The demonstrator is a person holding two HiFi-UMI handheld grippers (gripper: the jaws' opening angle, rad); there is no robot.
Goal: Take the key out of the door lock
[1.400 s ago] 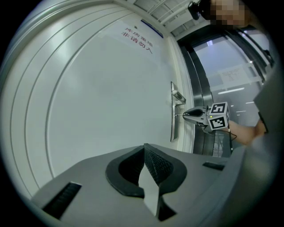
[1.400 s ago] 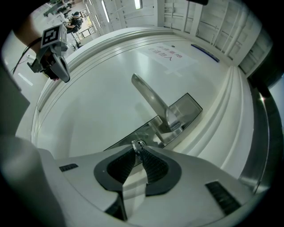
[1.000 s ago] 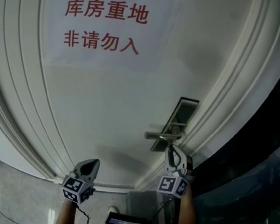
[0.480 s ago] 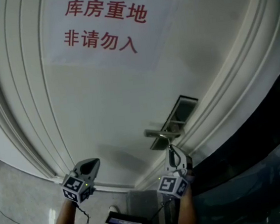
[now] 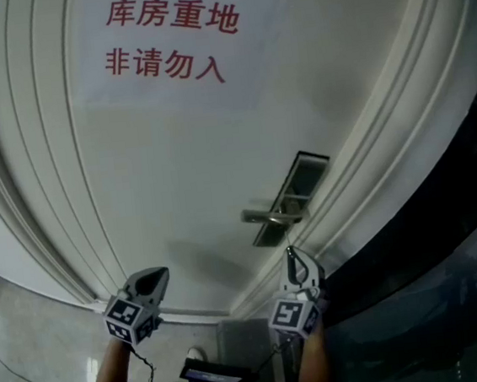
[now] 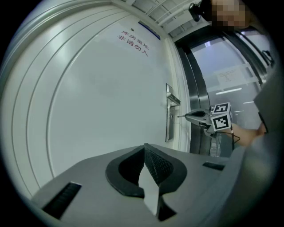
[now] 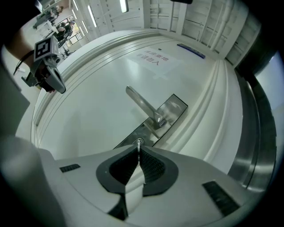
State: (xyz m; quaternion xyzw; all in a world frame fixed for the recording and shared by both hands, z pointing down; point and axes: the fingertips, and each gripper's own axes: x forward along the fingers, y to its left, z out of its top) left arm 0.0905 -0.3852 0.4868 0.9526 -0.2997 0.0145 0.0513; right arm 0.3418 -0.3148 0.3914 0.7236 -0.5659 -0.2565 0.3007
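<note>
A white door carries a steel lock plate (image 5: 293,190) with a lever handle (image 5: 271,216). The same handle (image 7: 143,105) shows in the right gripper view. My right gripper (image 5: 290,253) points level at the plate's lower end. Its jaws have just been closing and are shut on the key (image 7: 139,143), whose thin blade sticks out towards the keyhole. In the left gripper view the key tip (image 6: 180,116) seems just clear of the plate (image 6: 169,126). My left gripper (image 5: 158,277) hangs shut and empty well left of the lock, facing the bare door.
A paper sign with red characters (image 5: 164,43) is stuck high on the door. Ribbed white moulding (image 5: 387,153) frames the door on the right. Beyond it stands a dark glass and metal panel (image 5: 449,257). A small device with a screen (image 5: 212,375) sits below, between my arms.
The right gripper has drawn a little back from the lock plate with the key blade at its tips. The left gripper has stayed where it was.
</note>
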